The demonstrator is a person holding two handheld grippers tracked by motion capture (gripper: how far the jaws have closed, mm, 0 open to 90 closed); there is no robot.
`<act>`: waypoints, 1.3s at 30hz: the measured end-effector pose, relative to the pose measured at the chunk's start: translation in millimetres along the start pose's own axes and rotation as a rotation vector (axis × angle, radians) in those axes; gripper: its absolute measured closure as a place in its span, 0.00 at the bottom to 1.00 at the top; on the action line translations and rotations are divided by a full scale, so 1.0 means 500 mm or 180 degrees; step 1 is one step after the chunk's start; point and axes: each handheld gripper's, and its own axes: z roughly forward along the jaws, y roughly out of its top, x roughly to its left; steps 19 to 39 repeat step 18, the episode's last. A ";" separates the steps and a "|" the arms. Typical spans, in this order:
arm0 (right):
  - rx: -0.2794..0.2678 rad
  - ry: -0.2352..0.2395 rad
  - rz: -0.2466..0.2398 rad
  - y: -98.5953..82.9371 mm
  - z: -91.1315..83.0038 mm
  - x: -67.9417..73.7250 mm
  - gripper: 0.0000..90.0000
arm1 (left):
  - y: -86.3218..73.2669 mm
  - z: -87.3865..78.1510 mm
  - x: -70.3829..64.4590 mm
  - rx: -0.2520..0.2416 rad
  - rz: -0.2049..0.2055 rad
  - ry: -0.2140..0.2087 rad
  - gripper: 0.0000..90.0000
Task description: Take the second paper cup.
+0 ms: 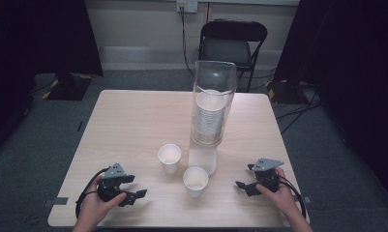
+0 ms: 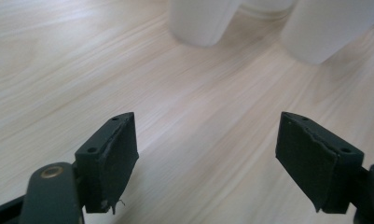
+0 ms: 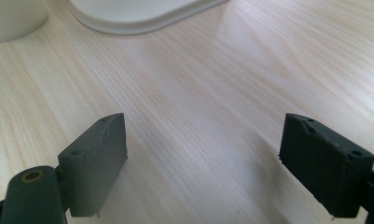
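Both tongs I hold low over the near counter, jaws apart and empty: left tongs near left, right tongs near right. Between them stand two paper cups, just before a tall clear tube with stacked cups inside.

loose paper cups: 2, one and another | clear cylinder: 1, holding 1 stack of cups, number in stack cannot be told | grippers: 2, left gripper, right gripper | table: 1 | folding chair: 1
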 end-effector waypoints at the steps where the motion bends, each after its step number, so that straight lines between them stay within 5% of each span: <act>1: 0.0017 0.0005 0.0018 -0.003 -0.001 -0.002 0.16 | 0.000 0.000 0.000 0.0000 0.0000 0.0000 0.23; 6: 0.0025 -0.0006 0.0159 -0.016 -0.003 -0.012 0.15 | -0.027 0.004 0.025 0.0075 0.0041 0.0194 0.23; 10: 0.0017 -0.0035 0.0200 -0.019 -0.006 -0.017 0.15 | -0.032 0.006 0.025 0.0023 0.0128 0.0219 0.22; 14: 0.0019 -0.0063 0.0205 -0.020 -0.006 -0.017 0.15 | -0.040 0.015 0.018 0.0035 0.0488 0.0323 0.19; 39: 0.0023 -0.0063 0.0227 -0.020 -0.007 -0.016 0.15 | -0.039 0.016 0.018 0.0043 0.0499 0.0322 0.18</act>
